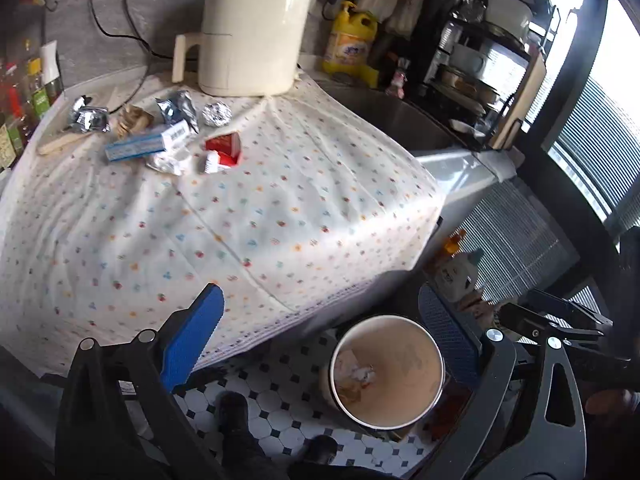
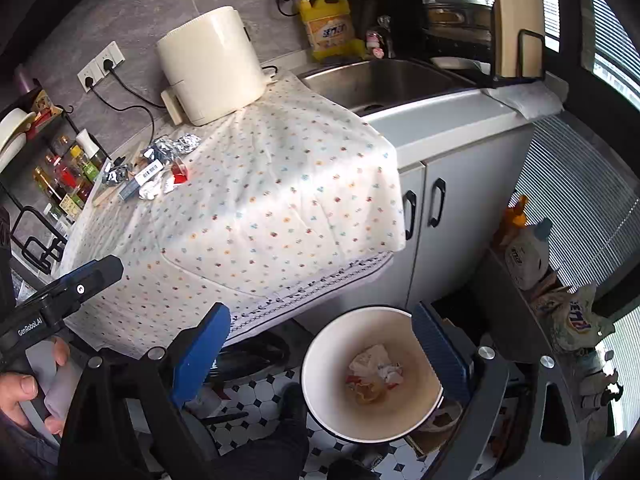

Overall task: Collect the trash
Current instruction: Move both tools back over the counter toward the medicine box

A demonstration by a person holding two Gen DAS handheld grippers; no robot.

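Note:
A round white bin [image 1: 386,372] stands on the tiled floor beside the counter, with crumpled paper and scraps inside; it also shows in the right wrist view [image 2: 370,374]. Trash lies in a pile at the far left of the dotted cloth: foil wrappers [image 1: 178,108], a foil ball [image 1: 216,114], a blue-and-white box [image 1: 148,142], a red carton [image 1: 224,150], a wooden stick [image 1: 60,144]. The pile shows small in the right wrist view [image 2: 156,168]. My left gripper [image 1: 324,336] is open and empty above the bin. My right gripper [image 2: 320,340] is open and empty above the bin.
A cream air fryer [image 1: 248,36] stands at the back of the cloth. A yellow detergent bottle [image 1: 352,40] and a steel sink [image 2: 380,82] are to the right. Sauce bottles [image 2: 68,176] line the left. Cabinet doors [image 2: 424,208] are below the counter.

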